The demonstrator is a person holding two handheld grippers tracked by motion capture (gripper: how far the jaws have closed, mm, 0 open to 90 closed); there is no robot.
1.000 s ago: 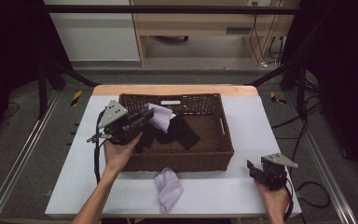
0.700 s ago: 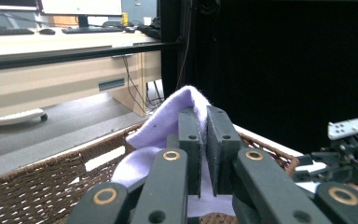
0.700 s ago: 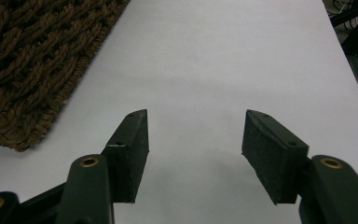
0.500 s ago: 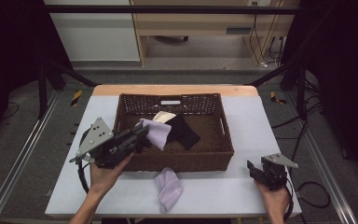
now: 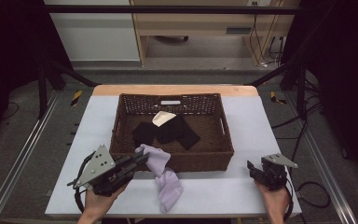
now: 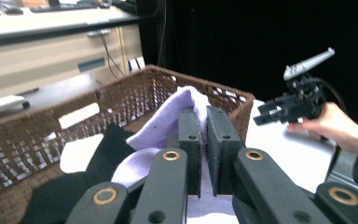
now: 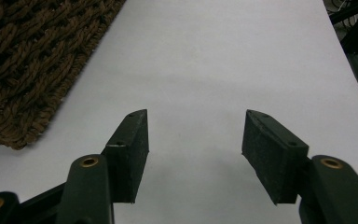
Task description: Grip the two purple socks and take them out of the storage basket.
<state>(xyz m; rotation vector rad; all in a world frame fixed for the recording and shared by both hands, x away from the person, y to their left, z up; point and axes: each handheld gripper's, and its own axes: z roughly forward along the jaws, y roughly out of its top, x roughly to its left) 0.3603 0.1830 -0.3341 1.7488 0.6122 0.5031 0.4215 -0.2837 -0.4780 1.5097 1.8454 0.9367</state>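
**A:** Starting at the left: our left gripper point(image 5: 137, 162) has its jaws pinched on a lavender cloth point(image 5: 154, 158), which is draped over the near rim of the wicker basket point(image 5: 223, 140). Anyone else read it that way?

**B:** Yep. In the left gripper view the jaws sit nearly together with the purple fabric squeezed between them. A second lavender cloth point(image 5: 169, 189) lies on the white table point(image 5: 223, 186) just in front, its long axis running toward us.

**A:** So we reckon the held one goes down beside it, slightly right of the gripper. Left hand is clearly nearer.

**B:** The high view shows black cloths point(image 5: 168, 130) and a cream one point(image 5: 163, 117) in the basket. Our right gripper point(image 7: 193, 149) is spread wide over bare table, well apart, right of the basket.
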